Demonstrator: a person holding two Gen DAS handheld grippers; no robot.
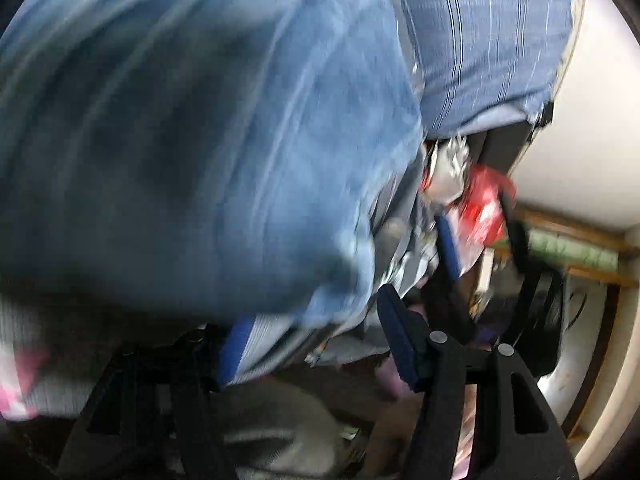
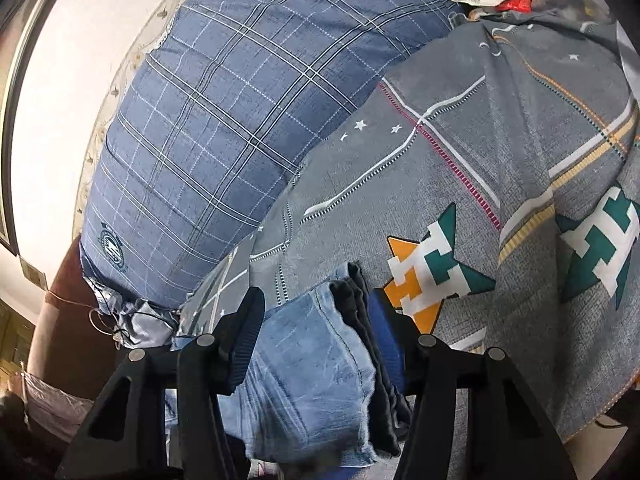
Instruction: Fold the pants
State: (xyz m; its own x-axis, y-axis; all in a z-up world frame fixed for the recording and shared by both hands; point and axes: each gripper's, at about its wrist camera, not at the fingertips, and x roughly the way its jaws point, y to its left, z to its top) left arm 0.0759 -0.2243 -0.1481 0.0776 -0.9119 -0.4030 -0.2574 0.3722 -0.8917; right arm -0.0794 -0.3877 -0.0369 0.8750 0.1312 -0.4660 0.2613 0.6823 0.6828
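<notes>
The pants are light blue denim jeans. In the left wrist view they (image 1: pixel 192 152) fill most of the frame as a blurred hanging mass, and their lower edge drapes over the left finger. My left gripper (image 1: pixel 316 340) has a wide gap between its blue pads; whether it pinches the cloth is unclear. In the right wrist view my right gripper (image 2: pixel 316 340) is shut on a folded bundle of the jeans (image 2: pixel 316 380), with a dark inner layer against the right pad, held above a grey patterned bedsheet (image 2: pixel 500 168).
A blue plaid pillow (image 2: pixel 224 128) lies at the left against a white wall (image 2: pixel 72 60); it also shows in the left wrist view (image 1: pixel 480 40). Red and white clutter (image 1: pixel 480 208) and shelves (image 1: pixel 576 252) stand at the right. A grey striped cloth (image 1: pixel 48 360) lies at the lower left.
</notes>
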